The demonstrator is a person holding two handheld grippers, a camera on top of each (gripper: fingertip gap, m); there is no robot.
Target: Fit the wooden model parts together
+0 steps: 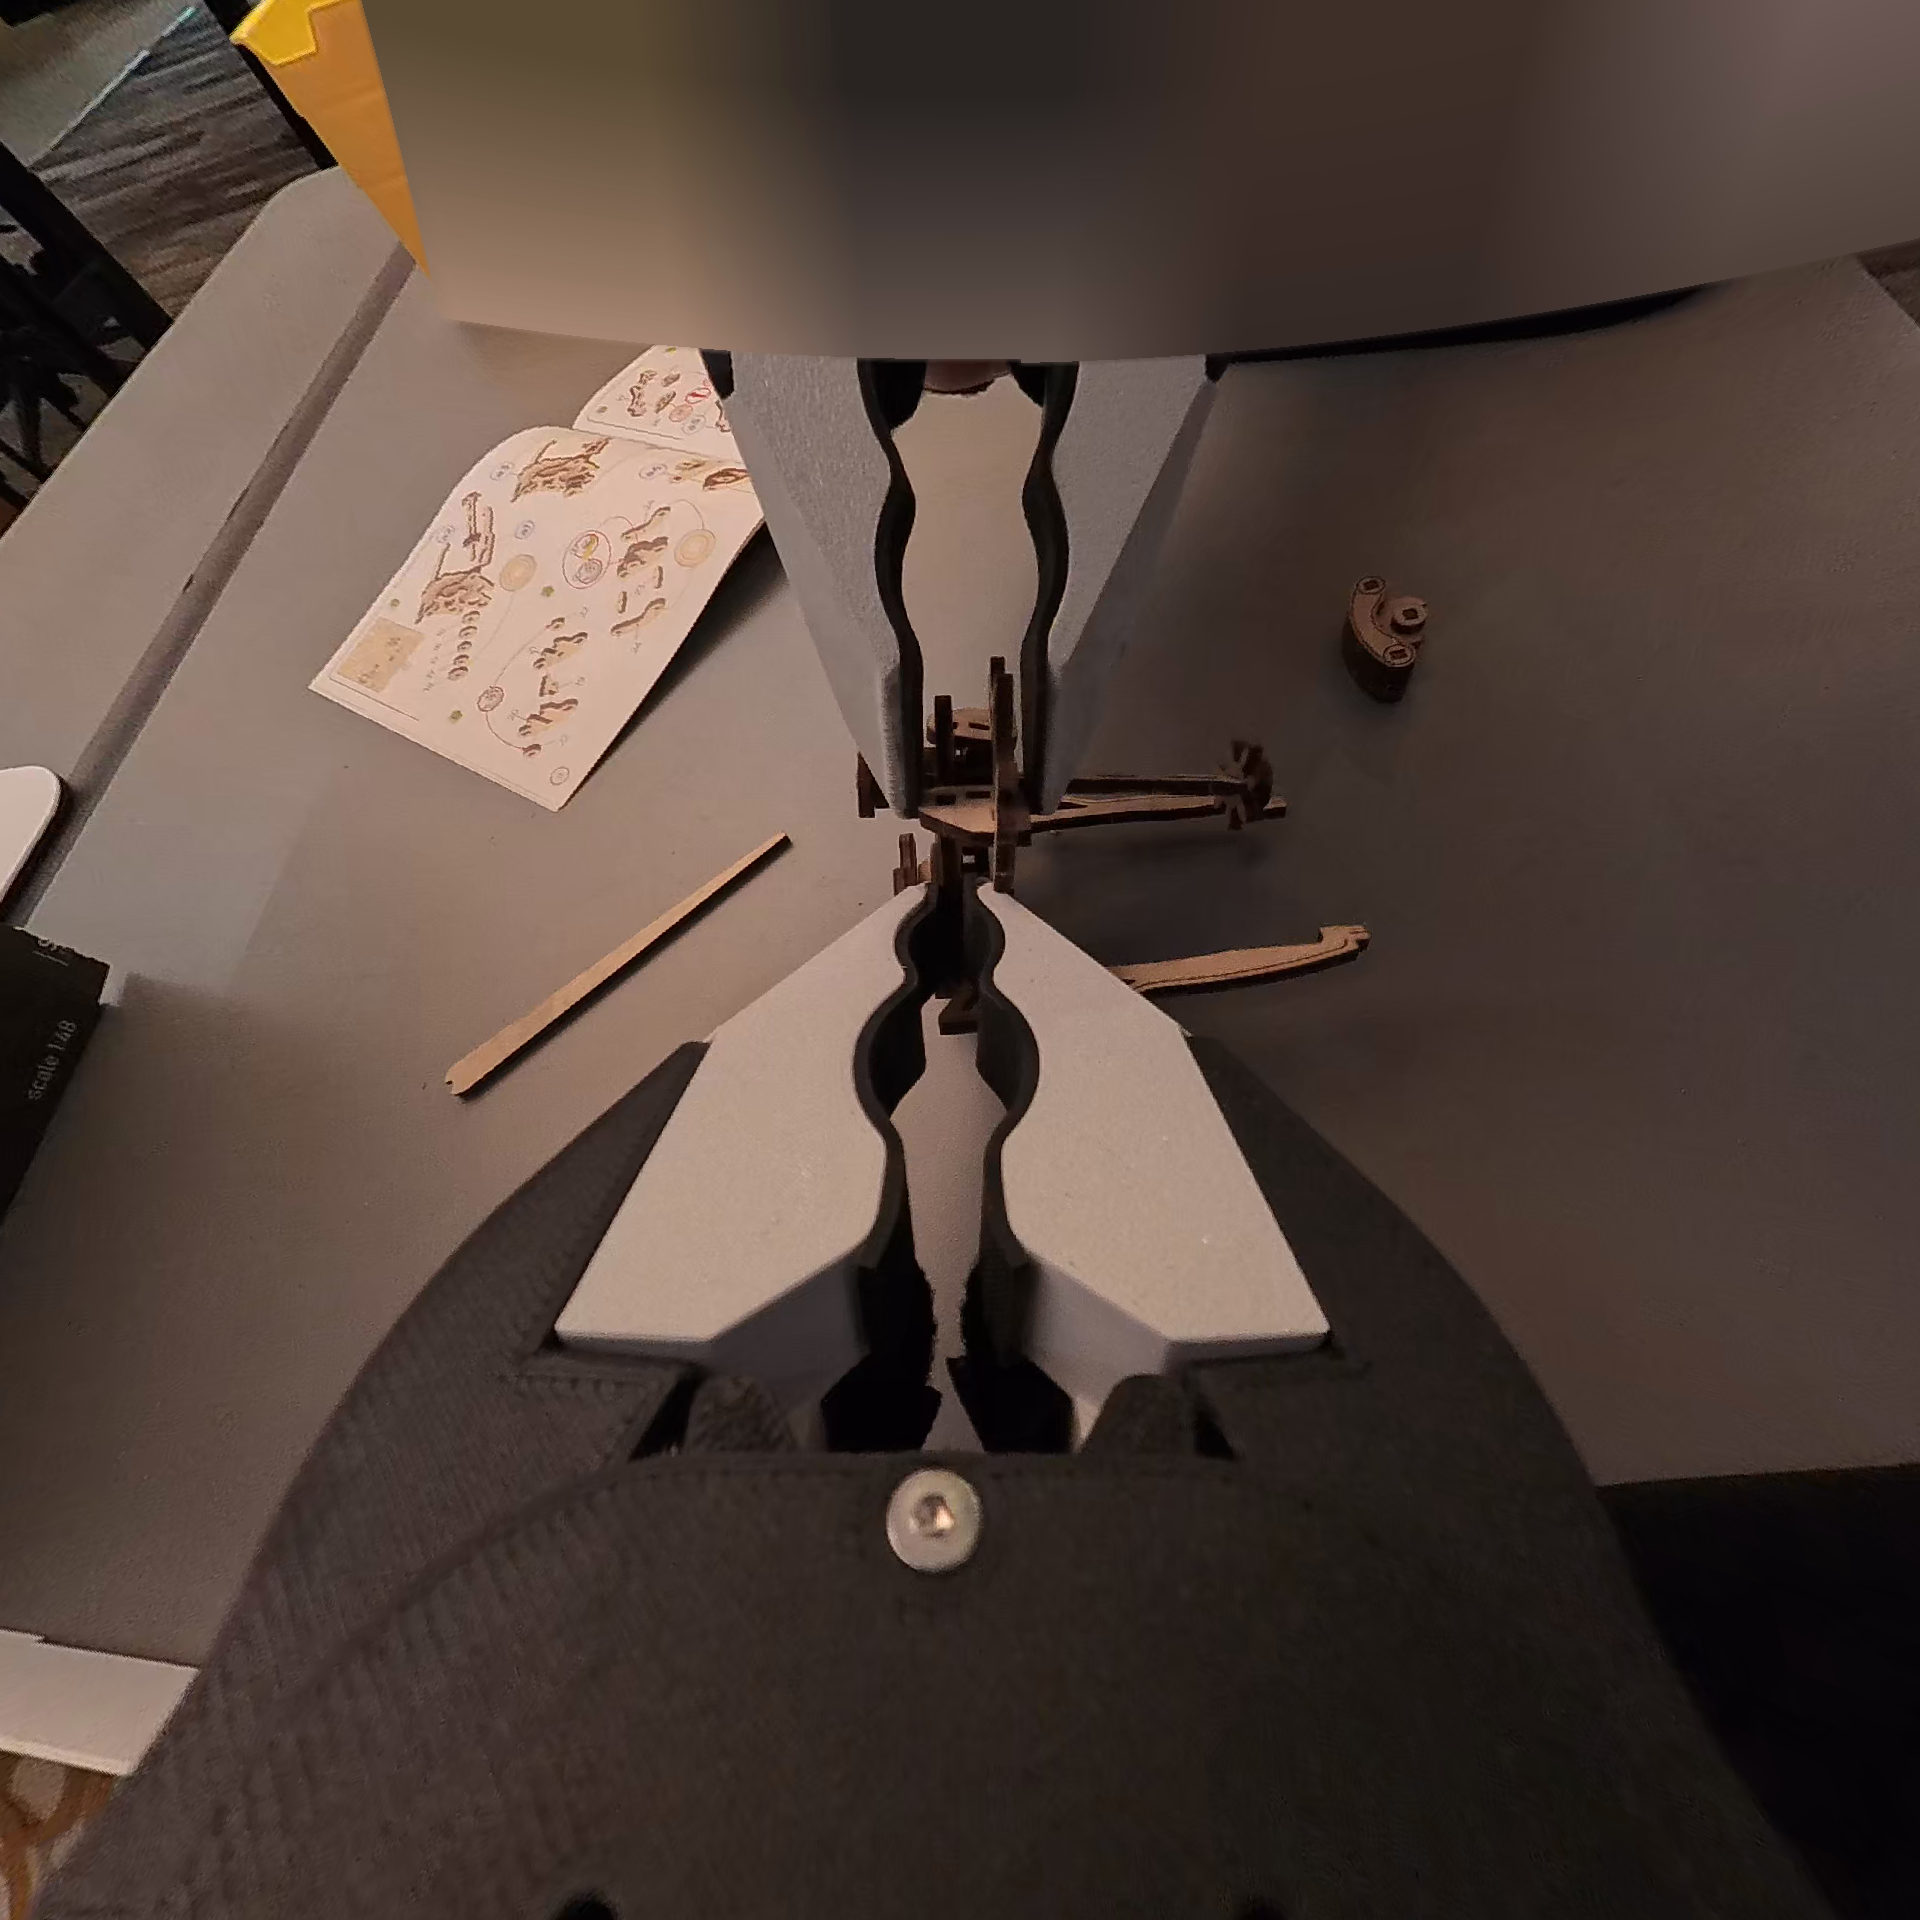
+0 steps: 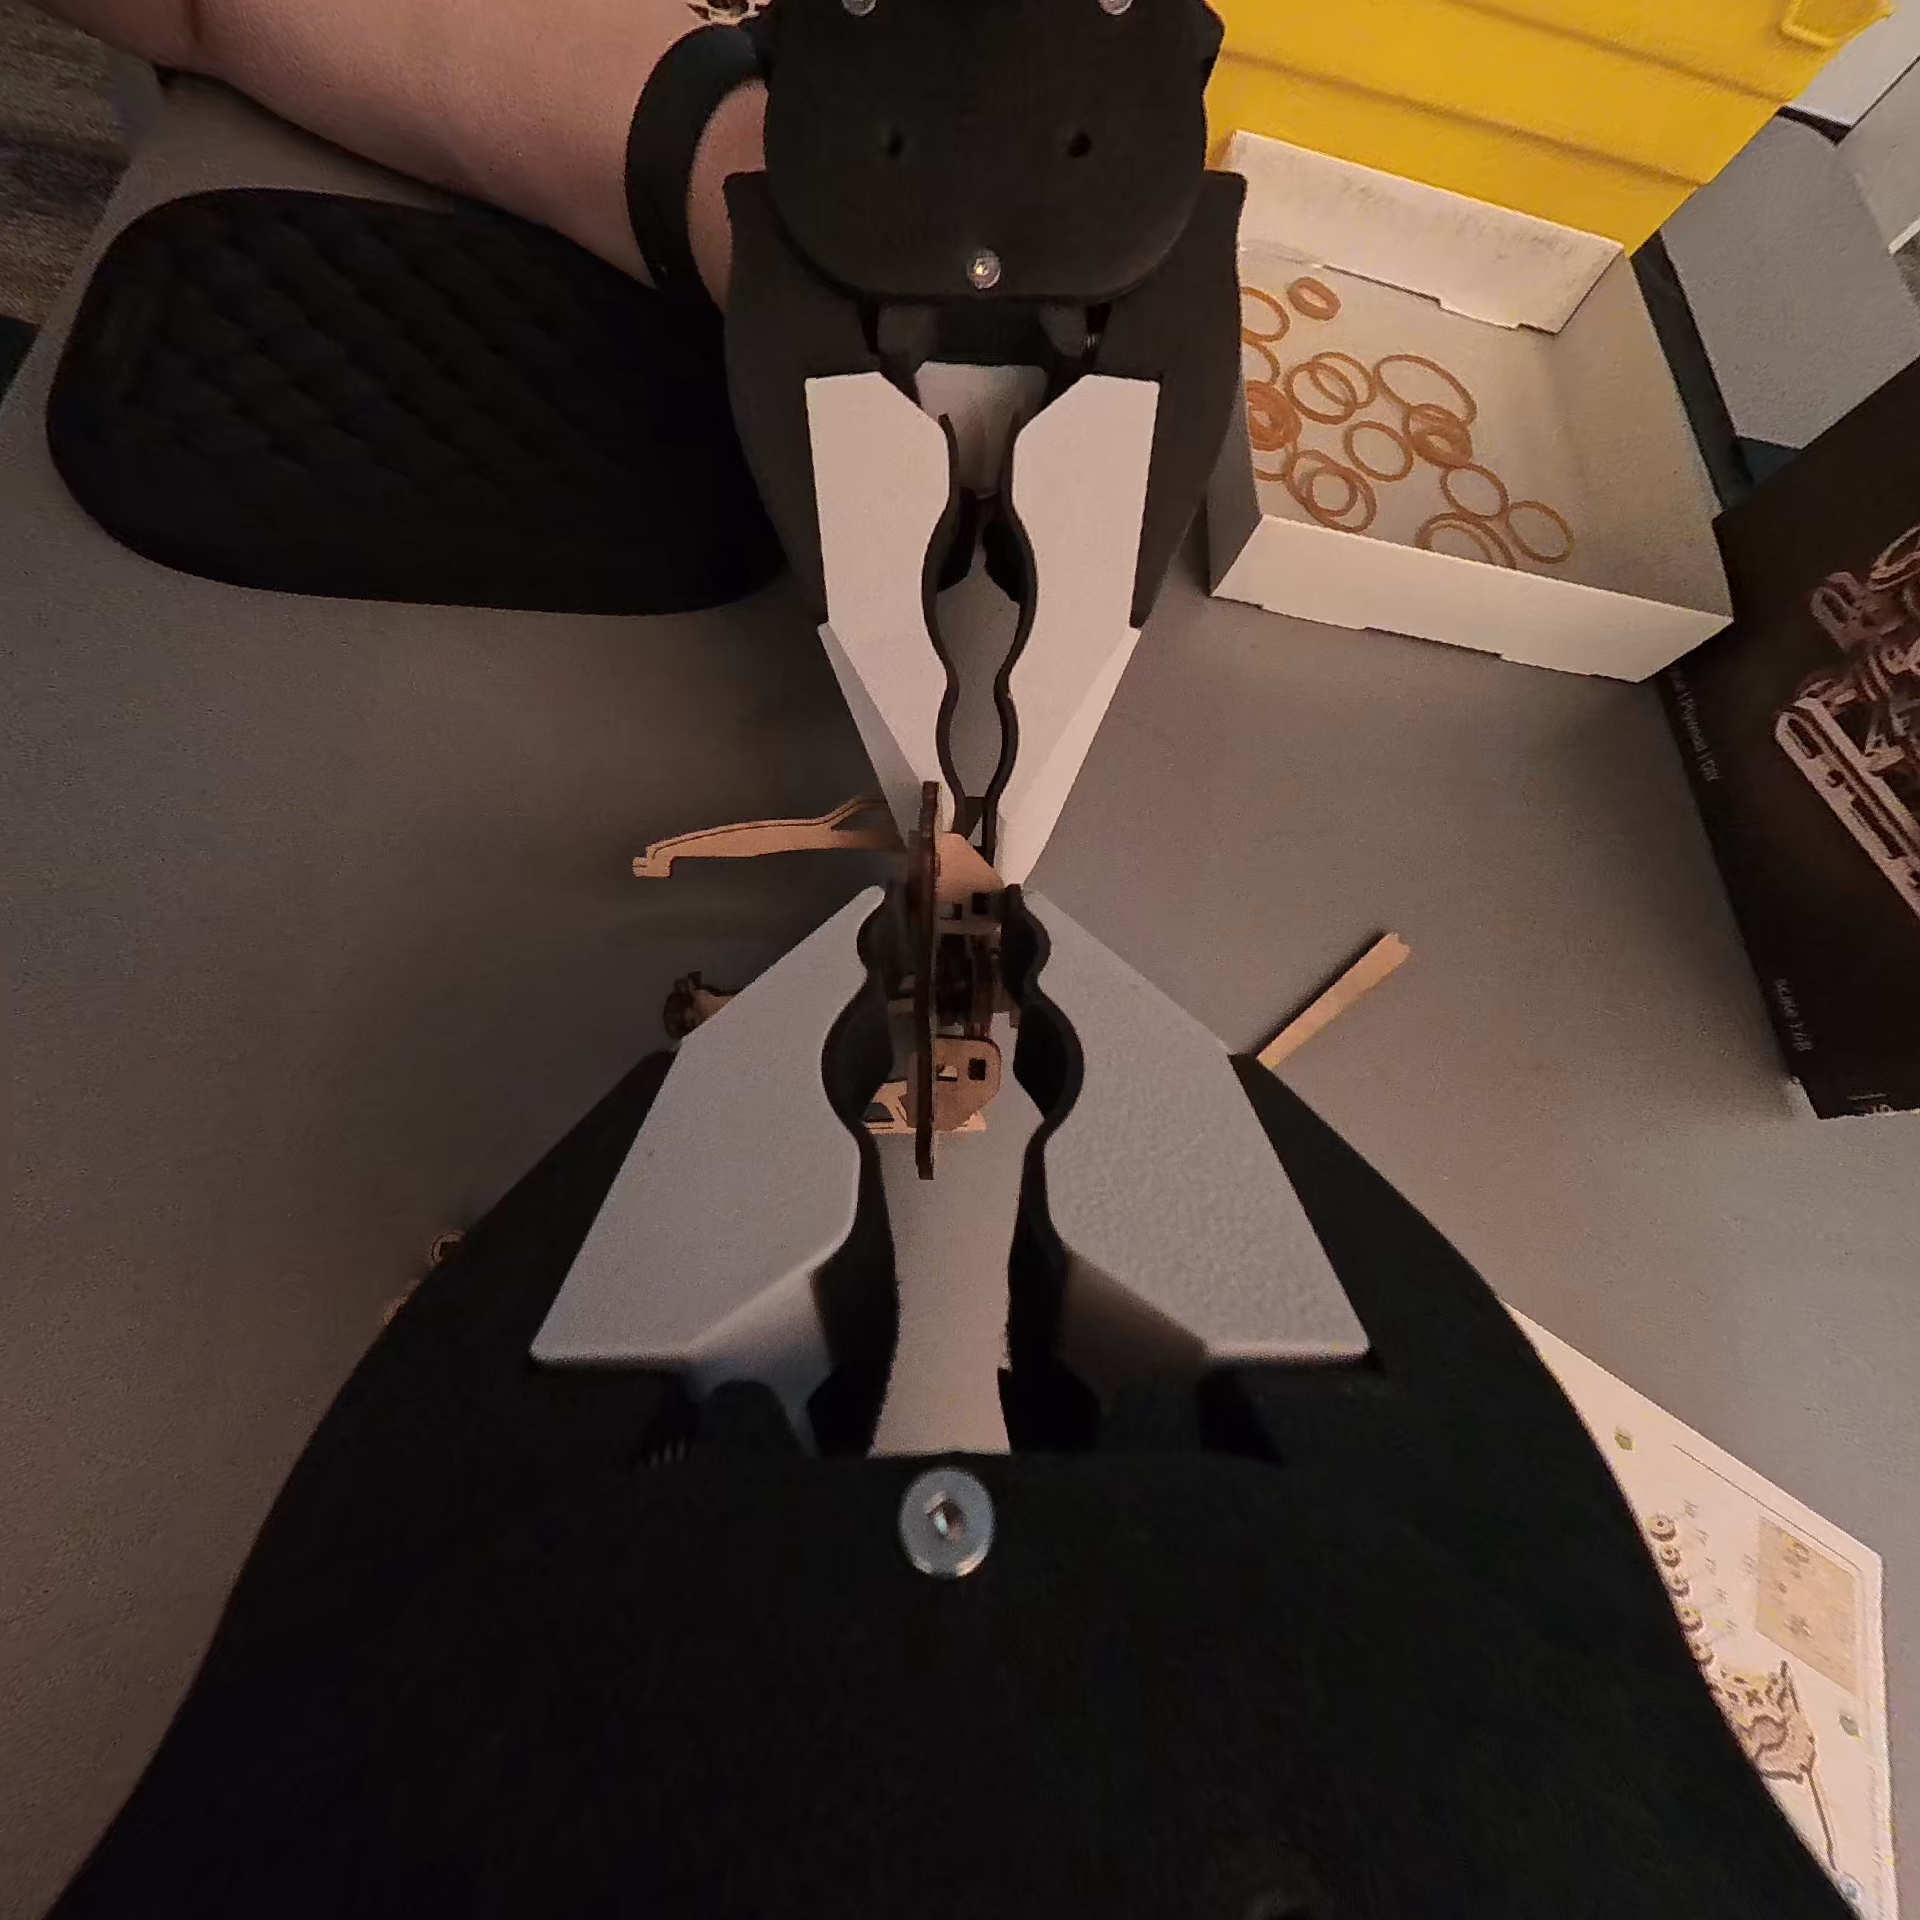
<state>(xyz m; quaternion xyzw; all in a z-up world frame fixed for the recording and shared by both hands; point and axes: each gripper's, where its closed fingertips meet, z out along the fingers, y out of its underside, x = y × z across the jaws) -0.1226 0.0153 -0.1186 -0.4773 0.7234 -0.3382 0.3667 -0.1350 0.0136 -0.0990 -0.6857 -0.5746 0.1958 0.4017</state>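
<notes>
A small wooden model assembly point(image 1: 971, 823) of dark slotted plates is held in the air between both grippers. My left gripper point(image 1: 948, 906) is shut on a thin upright plate at its near end. My right gripper point(image 1: 971, 800) comes in from the far side, tip to tip with the left, and is shut on the body of the assembly. In the right wrist view the assembly point(image 2: 961, 1081) sits between my right gripper's point(image 2: 940, 920) fingers, with an edge-on disc. The left gripper point(image 2: 977, 844) pinches its far end. Loose long wooden arms point(image 1: 1236, 958) lie on the table below.
On the grey table lie a wooden stick point(image 1: 613, 966), an instruction sheet point(image 1: 561, 603) and a small dark curved part point(image 1: 1382, 634). A white box of rubber rings point(image 2: 1434, 447), a black box point(image 2: 1829, 831), a yellow bin point(image 2: 1507, 73) and a black pad point(image 2: 395, 405) also show.
</notes>
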